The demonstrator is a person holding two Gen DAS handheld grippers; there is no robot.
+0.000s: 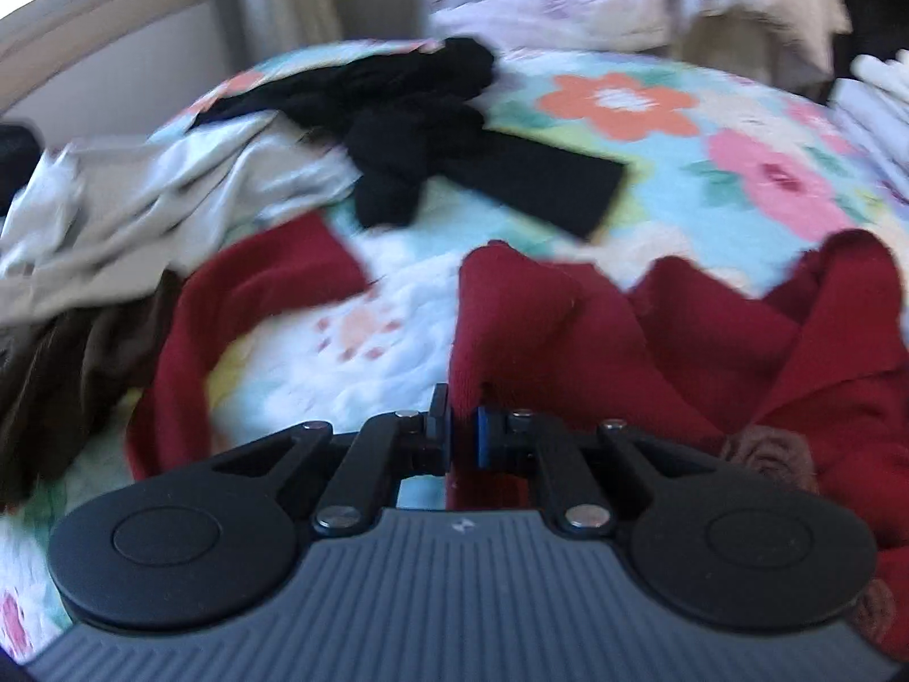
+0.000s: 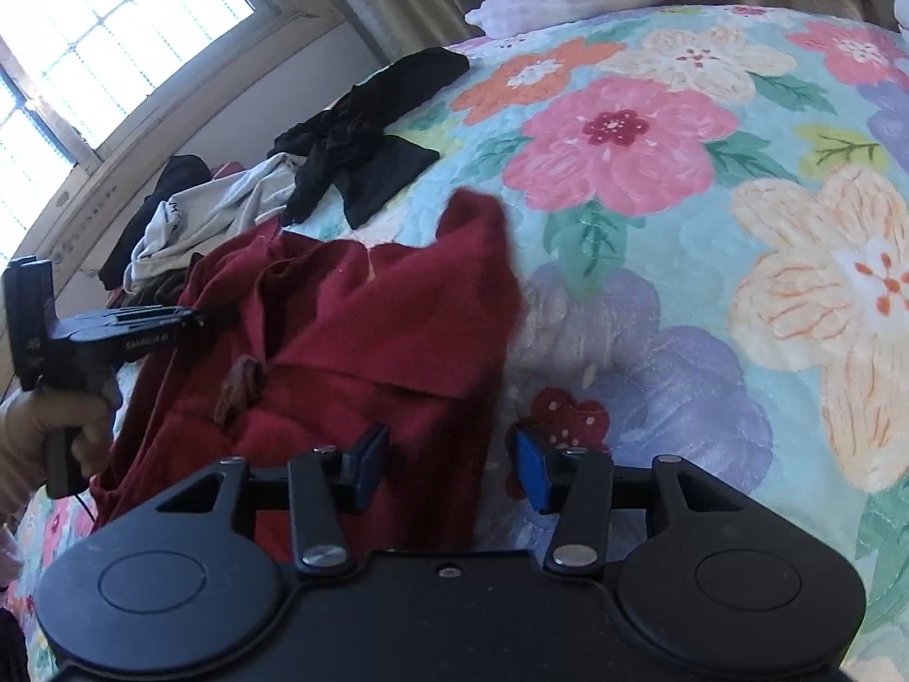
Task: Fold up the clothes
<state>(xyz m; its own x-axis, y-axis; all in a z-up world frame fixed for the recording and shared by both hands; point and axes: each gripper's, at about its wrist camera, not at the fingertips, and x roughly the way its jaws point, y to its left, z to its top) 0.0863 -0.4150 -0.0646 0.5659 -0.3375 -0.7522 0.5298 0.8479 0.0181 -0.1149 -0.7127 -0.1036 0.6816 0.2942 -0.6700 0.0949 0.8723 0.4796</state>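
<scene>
Centrally in the left wrist view, a fold of the red garment (image 1: 568, 329) is pinched between the clenched fingers of the left gripper (image 1: 463, 426). Lower in the right wrist view, the right gripper (image 2: 449, 463) is held with its fingers spread apart over the garment's edge, nothing being grasped. The red garment (image 2: 352, 352) is spread across the floral bedspread (image 2: 710, 238), at the left of centre in that frame. A black garment (image 1: 432, 131) and a crumpled grey garment (image 1: 153, 210) are seen beyond, toward the upper left.
</scene>
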